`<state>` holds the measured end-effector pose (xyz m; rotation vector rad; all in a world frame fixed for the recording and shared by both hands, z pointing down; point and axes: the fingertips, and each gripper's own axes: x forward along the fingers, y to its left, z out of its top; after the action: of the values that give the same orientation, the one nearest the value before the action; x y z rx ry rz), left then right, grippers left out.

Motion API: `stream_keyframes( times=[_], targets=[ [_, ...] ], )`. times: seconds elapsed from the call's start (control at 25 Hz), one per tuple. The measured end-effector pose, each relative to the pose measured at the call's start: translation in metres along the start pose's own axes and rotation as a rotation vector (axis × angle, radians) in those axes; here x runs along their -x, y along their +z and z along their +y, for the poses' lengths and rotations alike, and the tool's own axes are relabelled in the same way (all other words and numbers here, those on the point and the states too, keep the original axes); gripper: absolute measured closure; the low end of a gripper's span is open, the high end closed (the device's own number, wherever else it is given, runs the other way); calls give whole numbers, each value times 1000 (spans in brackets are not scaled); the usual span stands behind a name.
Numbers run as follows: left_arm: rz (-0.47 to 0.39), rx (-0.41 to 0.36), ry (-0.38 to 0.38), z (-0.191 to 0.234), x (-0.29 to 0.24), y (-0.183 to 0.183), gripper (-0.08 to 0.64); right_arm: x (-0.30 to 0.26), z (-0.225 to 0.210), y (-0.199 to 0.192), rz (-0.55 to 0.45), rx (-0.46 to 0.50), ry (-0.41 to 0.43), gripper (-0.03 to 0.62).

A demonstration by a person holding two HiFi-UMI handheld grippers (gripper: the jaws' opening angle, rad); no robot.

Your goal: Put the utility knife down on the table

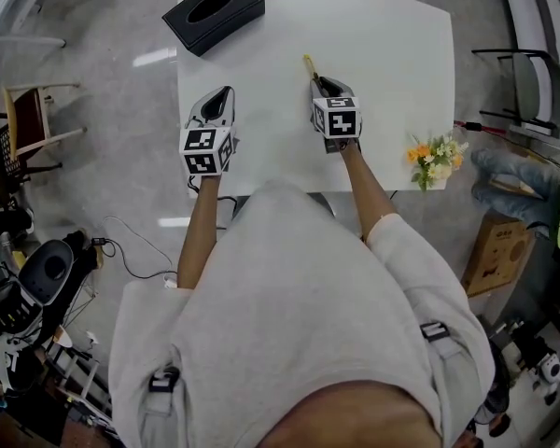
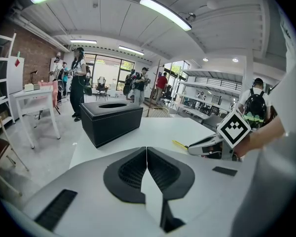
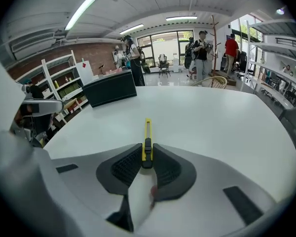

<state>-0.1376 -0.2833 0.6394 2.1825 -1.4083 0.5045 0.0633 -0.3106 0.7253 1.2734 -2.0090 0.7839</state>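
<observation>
— Between the jaws of our right tool (image 3: 147, 156) we have the yellow utility knife (image 3: 147, 132). The jaws pinch its near end at the black slider, and the rest of the body sticks straight out ahead of them.

— Is it resting on the table (image 1: 392, 54)?

— We hold it low over the white top, around the middle. We cannot tell whether the far tip touches the surface.

— And our left tool (image 2: 147, 157)?

— Its jaws are pressed together with nothing between them. It hovers over the near left part of the table, beside the right tool but apart from it.

— What do we see farther out?

— A black tissue box (image 1: 213, 9) stands at the far left corner, well apart from the knife. A small bunch of yellow and white flowers (image 1: 436, 157) sits at the near right edge. On the floor beyond that edge is a cardboard box (image 1: 497, 250), and off to our left is a wooden chair (image 1: 33, 119). Several people (image 2: 79, 83) stand far back by the windows.
</observation>
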Motion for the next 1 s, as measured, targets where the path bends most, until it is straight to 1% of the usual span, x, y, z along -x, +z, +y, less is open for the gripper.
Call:
stream_keyframes(
  times=[0.2, 0.32, 0.6, 0.72, 0.76, 1.0],
  targets=[
    [-6, 0, -4, 1, -1, 2, 538, -7, 0, -4, 66, 26, -21, 508],
    [-6, 3, -4, 1, -1, 2, 538, -7, 0, -4, 84, 24, -20, 508],
    [-13, 3, -9, 0, 0, 3, 538, -9, 1, -4, 79, 49, -30, 508],
    [-17, -1, -10, 0, 3, 4, 538, -7, 2, -5, 70, 56, -16, 479],
    [-19, -3, -10, 0, 3, 5, 538, -6, 2, -4, 66, 57, -18, 469],
    [-27, -10, -11, 1, 5, 9, 538, 6, -4, 1, 18, 49, -30, 469]
  ],
)
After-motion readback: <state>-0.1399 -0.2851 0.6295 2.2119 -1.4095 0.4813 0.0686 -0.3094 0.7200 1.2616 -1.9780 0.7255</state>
